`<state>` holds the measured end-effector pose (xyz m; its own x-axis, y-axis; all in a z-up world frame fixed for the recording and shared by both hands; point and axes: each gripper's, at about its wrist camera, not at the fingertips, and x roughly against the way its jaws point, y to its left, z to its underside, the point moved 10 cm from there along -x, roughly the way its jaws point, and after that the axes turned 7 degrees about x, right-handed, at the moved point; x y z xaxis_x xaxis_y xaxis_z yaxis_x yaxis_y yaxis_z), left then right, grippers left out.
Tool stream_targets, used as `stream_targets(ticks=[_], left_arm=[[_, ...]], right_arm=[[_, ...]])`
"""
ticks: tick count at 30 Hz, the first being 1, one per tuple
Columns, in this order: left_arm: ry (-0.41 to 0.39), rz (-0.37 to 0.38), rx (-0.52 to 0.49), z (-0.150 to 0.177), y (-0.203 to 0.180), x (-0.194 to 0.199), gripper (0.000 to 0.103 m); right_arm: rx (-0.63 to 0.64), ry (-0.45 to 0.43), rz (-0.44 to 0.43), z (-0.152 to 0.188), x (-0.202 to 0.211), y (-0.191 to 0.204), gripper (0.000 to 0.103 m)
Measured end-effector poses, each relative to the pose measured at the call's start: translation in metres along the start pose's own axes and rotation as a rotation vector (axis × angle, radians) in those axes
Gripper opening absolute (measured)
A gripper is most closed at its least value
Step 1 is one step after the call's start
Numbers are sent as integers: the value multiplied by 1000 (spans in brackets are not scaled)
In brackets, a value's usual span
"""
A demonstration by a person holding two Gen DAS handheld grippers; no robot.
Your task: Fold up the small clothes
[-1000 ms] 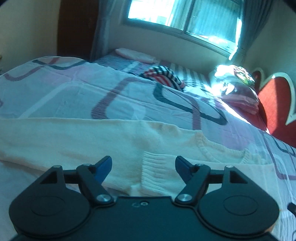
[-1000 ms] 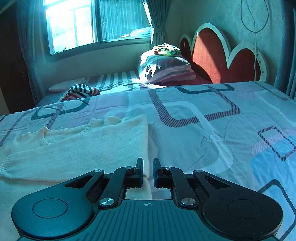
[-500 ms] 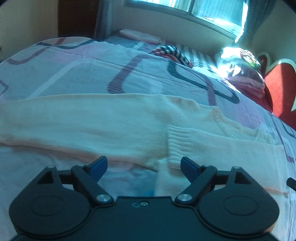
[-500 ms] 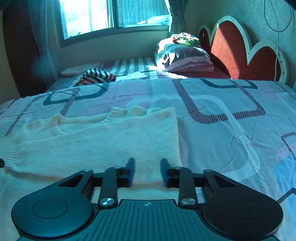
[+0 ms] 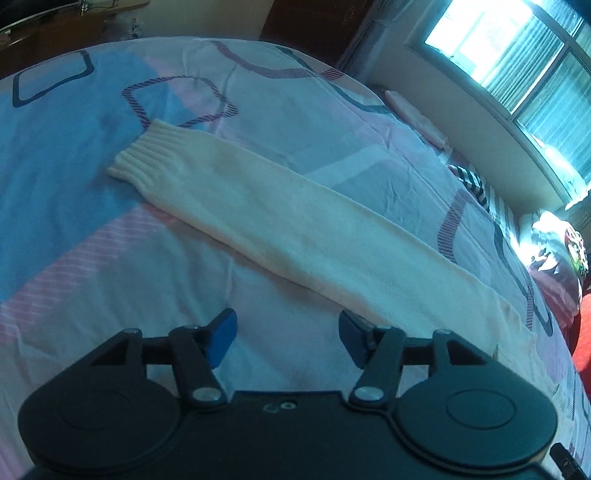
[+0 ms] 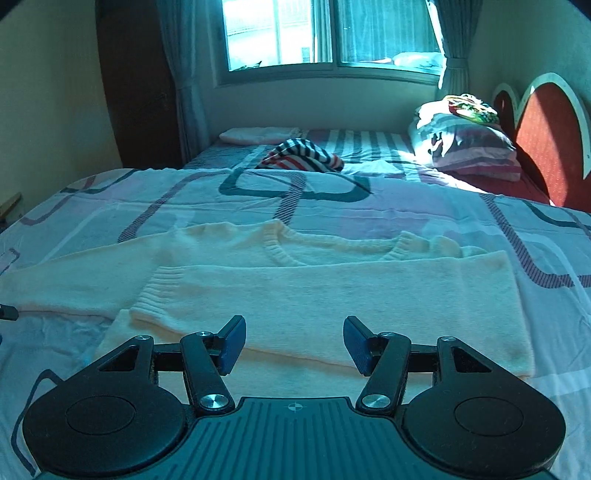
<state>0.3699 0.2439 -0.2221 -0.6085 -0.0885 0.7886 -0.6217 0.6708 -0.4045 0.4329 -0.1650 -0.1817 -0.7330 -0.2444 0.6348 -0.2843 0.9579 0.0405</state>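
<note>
A cream knit sweater [image 6: 332, 295] lies flat on the bed, one sleeve folded across its body with the ribbed cuff [image 6: 159, 291] at the left. My right gripper [image 6: 294, 343] hovers open over the sweater's near edge, and its pads press on nothing. In the left wrist view the other sleeve [image 5: 295, 229] stretches out over the sheet, its ribbed cuff [image 5: 147, 155] at the far left. My left gripper [image 5: 288, 336] sits just short of that sleeve. Its jaws are closing, and only bed sheet shows between them.
The patterned bedsheet [image 6: 480, 229] covers the whole bed. A striped garment [image 6: 303, 157] and a folded pink cloth [image 6: 258, 134] lie beyond the sweater. Pillows [image 6: 465, 147] stack at the back right against a red headboard [image 6: 546, 140]. A window [image 6: 325, 33] is behind.
My right jaws went from nearly shut to open while the gripper slid left over the sweater. My left gripper swung left from the folded cuff toward the stretched-out sleeve and rolled.
</note>
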Motion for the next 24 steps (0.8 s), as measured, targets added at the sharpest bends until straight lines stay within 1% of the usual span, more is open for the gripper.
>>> stream_targets(ticks=[2,7,8,10,15,19,22,24], left_arm=[[-12,9,24,-6,6,-2,58],[-23,52,84,-20,13,-10,58],[-26,61,96,-23,15,-11,58],[-34,84,123,-30,18,-14,58],[-68,148,219,-51,30,-23,57],[-83,140,206,-62,29,-29,57],[-93,133,189,-66,26,-32,54],[-100,131,186,-67,26,-33,52]], right_arm=[[0,12,-20,-2,-11,12,58],[16,15,-32,-11,-29,34,58],[21,14,-33,-14,-32,39,57],[26,20,-40,-18,-38,45,49],[43,40,-43,-22,-54,59,48],[63,61,-41,-21,-68,71,48],[58,69,-32,-21,-78,74,48],[68,98,-23,-16,-88,78,48]])
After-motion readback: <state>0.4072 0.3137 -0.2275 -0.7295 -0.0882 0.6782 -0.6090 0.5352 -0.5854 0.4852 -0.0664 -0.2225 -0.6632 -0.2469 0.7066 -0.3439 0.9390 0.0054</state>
